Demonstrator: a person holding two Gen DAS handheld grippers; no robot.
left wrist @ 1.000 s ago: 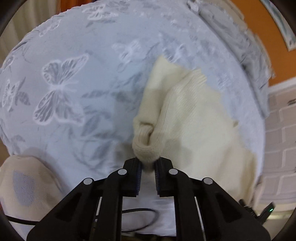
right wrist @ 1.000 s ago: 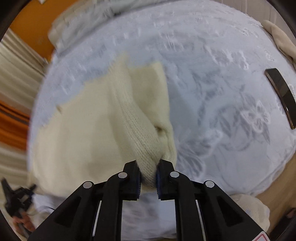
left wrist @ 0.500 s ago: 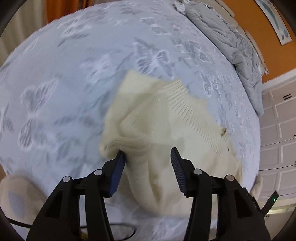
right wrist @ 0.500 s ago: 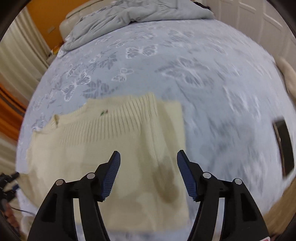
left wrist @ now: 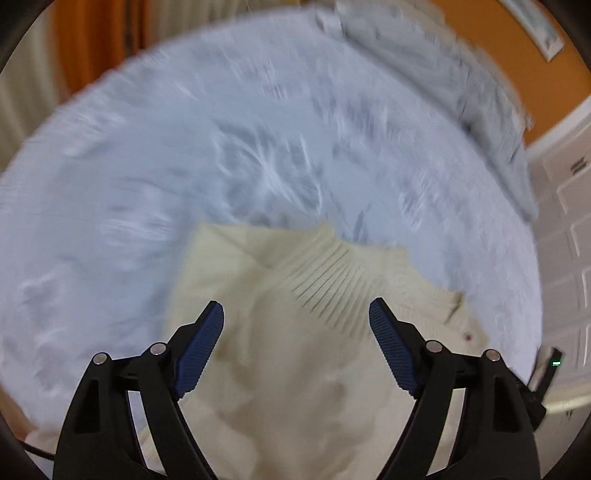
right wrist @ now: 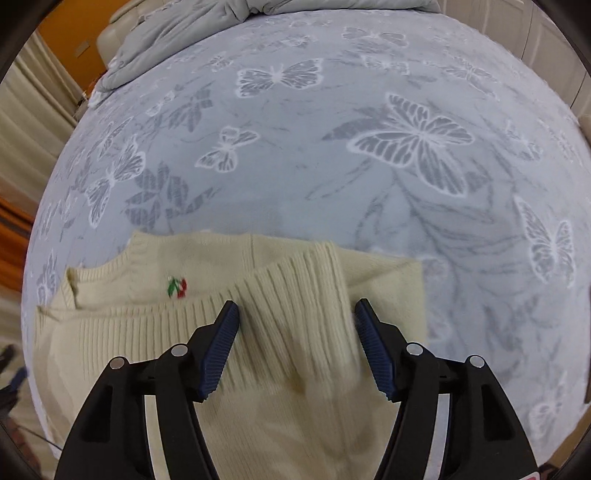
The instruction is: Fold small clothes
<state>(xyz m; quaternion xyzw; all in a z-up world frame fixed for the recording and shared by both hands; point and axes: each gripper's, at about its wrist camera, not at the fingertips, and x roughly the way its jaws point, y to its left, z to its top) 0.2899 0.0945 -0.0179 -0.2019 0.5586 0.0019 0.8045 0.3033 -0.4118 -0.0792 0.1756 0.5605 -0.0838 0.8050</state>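
Cream ribbed-knit sweater (right wrist: 258, 332), folded, on bed with pale blue butterfly-print bedspread (right wrist: 369, 166).
Left gripper (left wrist: 296, 347) and right gripper (right wrist: 297, 347): jaws spread wide, holding nothing, above the sweater. Small red-and-green embroidered motif (right wrist: 177, 287) near its neckline. Grey rumpled duvet (right wrist: 221, 22) at bed's far end.

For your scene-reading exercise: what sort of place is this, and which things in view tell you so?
Most likely a bedroom. A butterfly-patterned bedspread fills the view, a rumpled grey duvet lies at its far end, and a cream sweater lies on it under two open grippers.
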